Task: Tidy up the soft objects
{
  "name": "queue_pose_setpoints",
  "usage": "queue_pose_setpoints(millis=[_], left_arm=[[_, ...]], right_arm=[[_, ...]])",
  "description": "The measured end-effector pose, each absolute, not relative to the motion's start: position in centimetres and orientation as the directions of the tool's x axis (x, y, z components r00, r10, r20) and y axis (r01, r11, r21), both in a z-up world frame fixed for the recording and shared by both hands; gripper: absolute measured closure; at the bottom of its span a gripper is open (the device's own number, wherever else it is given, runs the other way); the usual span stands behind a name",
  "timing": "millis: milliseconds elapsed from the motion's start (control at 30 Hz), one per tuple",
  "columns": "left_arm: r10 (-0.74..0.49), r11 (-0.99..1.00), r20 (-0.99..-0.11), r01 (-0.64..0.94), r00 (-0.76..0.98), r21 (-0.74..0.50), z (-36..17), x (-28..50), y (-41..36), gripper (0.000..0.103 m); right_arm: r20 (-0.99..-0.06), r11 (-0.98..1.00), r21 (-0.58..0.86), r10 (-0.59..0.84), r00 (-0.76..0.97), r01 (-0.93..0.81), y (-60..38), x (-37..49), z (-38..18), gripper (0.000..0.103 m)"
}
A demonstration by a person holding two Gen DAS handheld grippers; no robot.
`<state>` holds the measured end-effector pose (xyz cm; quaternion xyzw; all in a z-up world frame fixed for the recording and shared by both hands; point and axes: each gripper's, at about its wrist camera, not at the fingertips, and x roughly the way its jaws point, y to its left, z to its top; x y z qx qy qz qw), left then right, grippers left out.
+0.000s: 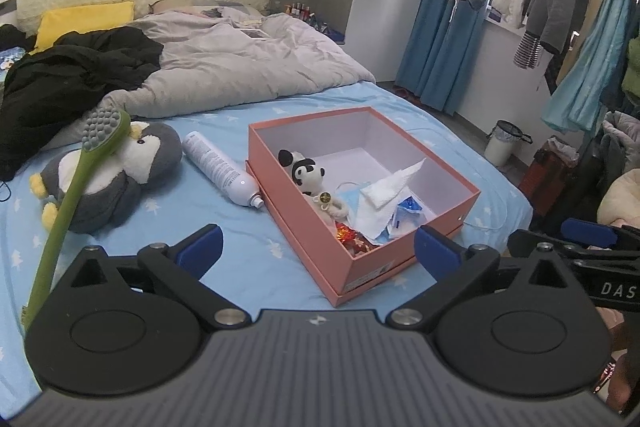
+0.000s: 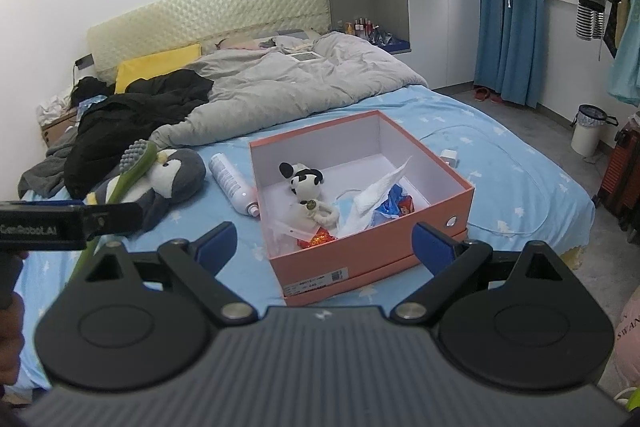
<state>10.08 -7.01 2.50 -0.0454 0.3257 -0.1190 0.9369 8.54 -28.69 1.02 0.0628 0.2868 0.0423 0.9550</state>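
You held left gripper [image 1: 318,247] angled down toward bed [image 1: 224,251], jaws spread wide, nothing between blue pads. Right gripper [image 2: 324,245] sat beside it, same downward tilt, jaws equally wide and empty (its side showed at right edge of left wrist view). Both pointed at pink box [image 1: 320,239] on blue sheet. Panda plush [image 1: 304,173] lay inside box with tissue and mask. Penguin plush [image 1: 116,179] lay left of box, green brush [image 1: 76,195] across it; white spray can [image 1: 222,169] between penguin and box.
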Motion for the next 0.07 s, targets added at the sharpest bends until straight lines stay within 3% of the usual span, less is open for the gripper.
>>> queue_pose_setpoints(millis=[67], left_arm=[[-0.254, 0.967, -0.600, 0.194, 0.758, -0.164, 2.42, 10.11, -6.98, 0.000]], right_arm=[[-0.542, 0.989, 0.144, 0.117, 0.832, -0.046, -28.62, 8.51, 0.96, 0.007]])
